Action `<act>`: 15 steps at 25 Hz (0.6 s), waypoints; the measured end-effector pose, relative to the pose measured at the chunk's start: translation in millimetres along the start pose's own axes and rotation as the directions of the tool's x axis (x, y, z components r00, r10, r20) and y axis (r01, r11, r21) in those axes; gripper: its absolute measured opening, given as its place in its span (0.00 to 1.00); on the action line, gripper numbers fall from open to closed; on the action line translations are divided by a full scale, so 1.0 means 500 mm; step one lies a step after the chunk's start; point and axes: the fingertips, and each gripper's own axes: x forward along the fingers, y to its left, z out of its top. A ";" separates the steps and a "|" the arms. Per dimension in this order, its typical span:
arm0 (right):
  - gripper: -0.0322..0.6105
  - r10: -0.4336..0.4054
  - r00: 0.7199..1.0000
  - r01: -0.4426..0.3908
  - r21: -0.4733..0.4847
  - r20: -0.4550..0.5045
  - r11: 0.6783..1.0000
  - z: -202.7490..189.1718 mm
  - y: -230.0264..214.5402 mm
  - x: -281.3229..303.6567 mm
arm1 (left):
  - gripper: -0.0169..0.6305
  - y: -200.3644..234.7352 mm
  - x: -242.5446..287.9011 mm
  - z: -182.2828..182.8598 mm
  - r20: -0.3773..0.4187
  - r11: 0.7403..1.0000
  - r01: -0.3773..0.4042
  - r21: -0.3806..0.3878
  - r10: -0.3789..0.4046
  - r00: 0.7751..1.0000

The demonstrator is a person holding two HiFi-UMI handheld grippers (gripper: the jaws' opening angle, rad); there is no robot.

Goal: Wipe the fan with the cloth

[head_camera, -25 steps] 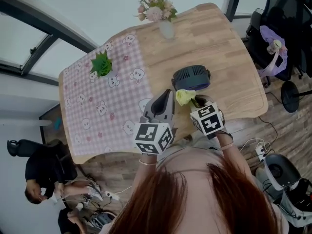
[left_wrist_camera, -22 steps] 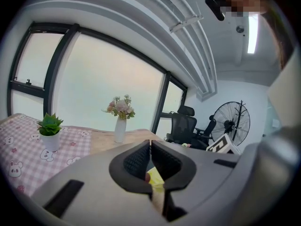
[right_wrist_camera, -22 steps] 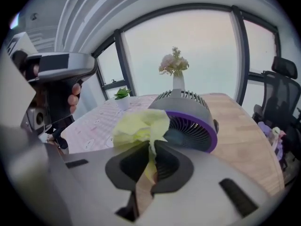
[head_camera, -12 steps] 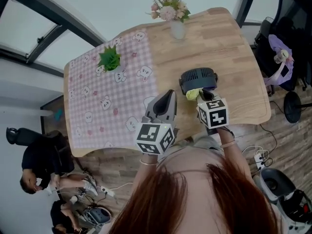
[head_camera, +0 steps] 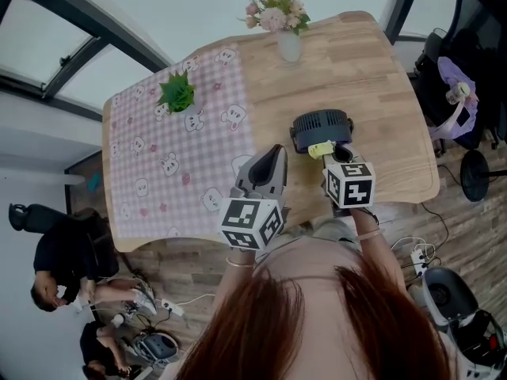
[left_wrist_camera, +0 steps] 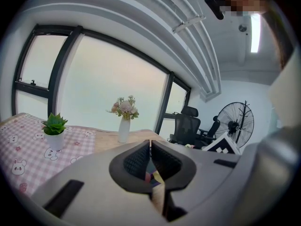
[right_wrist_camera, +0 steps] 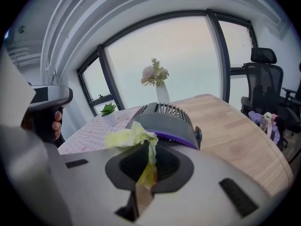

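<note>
Fan: a dark, round desk fan lies grille-up on the bare wood of the table, right of the checked tablecloth.
Cloth: a small yellow cloth sits at the fan's 6 o'clock edge. The right gripper view shows it bunched just in front of the housing, and contact looks likely but isn't certain.
Right gripper: the right gripper is clenched on the cloth, with a fold pinched between its jaws and the rest spilling over the top. It stands at the fan's 5 to 6 o'clock.
Left gripper: the left gripper has its jaws pressed together on nothing. It is held off at the fan's 8 o'clock and does not touch the fan.
Other things: a vase of flowers at the fan's 11 o'clock; a potted plant near 9 o'clock, on the tablecloth.
Progress: the cloth is in hand and brought to the fan's near rim. I judge the wiping is only at that edge, with the top grille and far side left.
</note>
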 end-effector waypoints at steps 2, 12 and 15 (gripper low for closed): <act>0.08 -0.016 1.000 0.015 0.020 0.019 1.000 0.002 -0.007 -0.003 | 0.05 -0.001 0.001 -0.003 -0.004 1.000 -0.001 -0.001 0.001 1.000; 0.09 -0.080 0.995 0.070 0.156 0.055 0.985 -0.004 -0.050 -0.008 | 0.05 0.000 0.009 -0.014 -0.027 1.000 -0.005 -0.008 0.005 1.000; 0.09 -0.100 0.993 0.087 0.190 0.056 0.978 -0.007 -0.066 -0.006 | 0.05 0.000 0.011 -0.018 -0.037 1.000 -0.004 -0.008 0.004 0.999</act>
